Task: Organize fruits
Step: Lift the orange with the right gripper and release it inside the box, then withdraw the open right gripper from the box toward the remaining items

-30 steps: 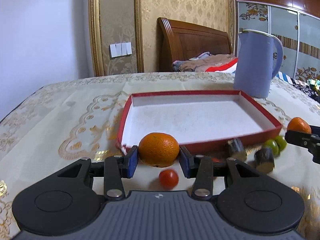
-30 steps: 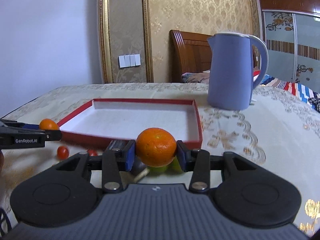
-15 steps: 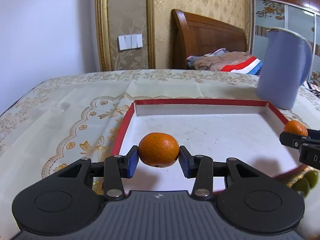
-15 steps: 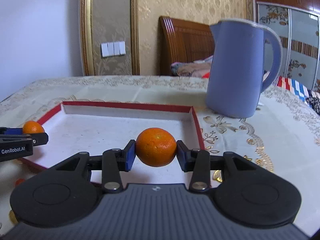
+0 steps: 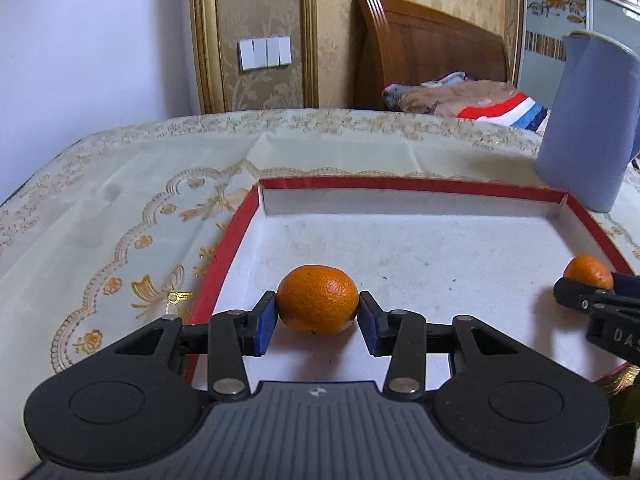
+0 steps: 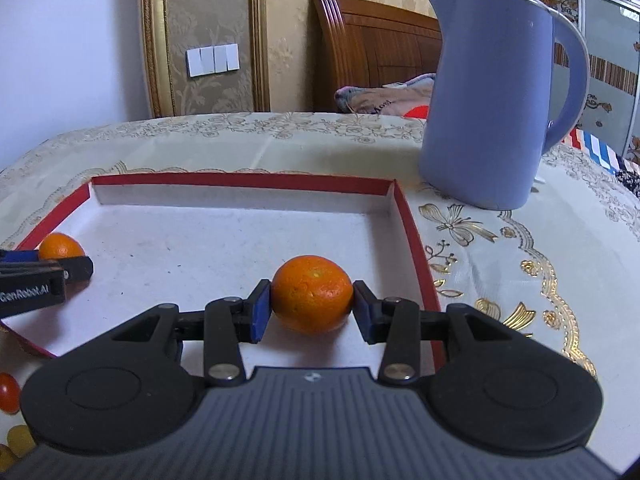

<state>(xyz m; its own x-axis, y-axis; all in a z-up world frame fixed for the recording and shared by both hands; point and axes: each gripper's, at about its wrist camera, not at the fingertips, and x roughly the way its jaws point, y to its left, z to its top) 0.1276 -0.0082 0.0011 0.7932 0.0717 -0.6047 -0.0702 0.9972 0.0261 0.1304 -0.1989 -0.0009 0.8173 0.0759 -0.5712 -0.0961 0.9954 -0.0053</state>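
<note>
The counter (image 5: 120, 208), under a cream cloth with gold embroidery, carries a shallow red-edged tray (image 5: 400, 185) with a white floor. A second ago both tools were short of the tray's near wall, over the loose fruit on the cloth; now both reach over that wall and hang above the white floor, so the carry is nearly done and only the set-down looks to be left.

A lavender jug (image 6: 492, 96) stands upright on the cloth just beyond the tray's far right corner, apart from it. It is the one tall thing near the right side and worth keeping clear of.

The left tool (image 5: 317, 312) is clamped on a mandarin (image 5: 317, 299), blue pads pressed to both its sides, above the near left part of the tray. The right tool (image 6: 312, 309) grips a second mandarin (image 6: 312, 294) the same way, above the near right part, close to the right wall (image 6: 416, 248). In each view the other tool shows at the frame edge, well apart.

The tray floor beyond both fruits is bare up to the far wall, so there is ample room to go forward or lower. Whether either mandarin already touches the floor I cannot tell.

A cherry tomato (image 6: 8, 392) and a pale yellow fruit (image 6: 18, 438) lie on the cloth outside the near left corner, not yet sorted.
</note>
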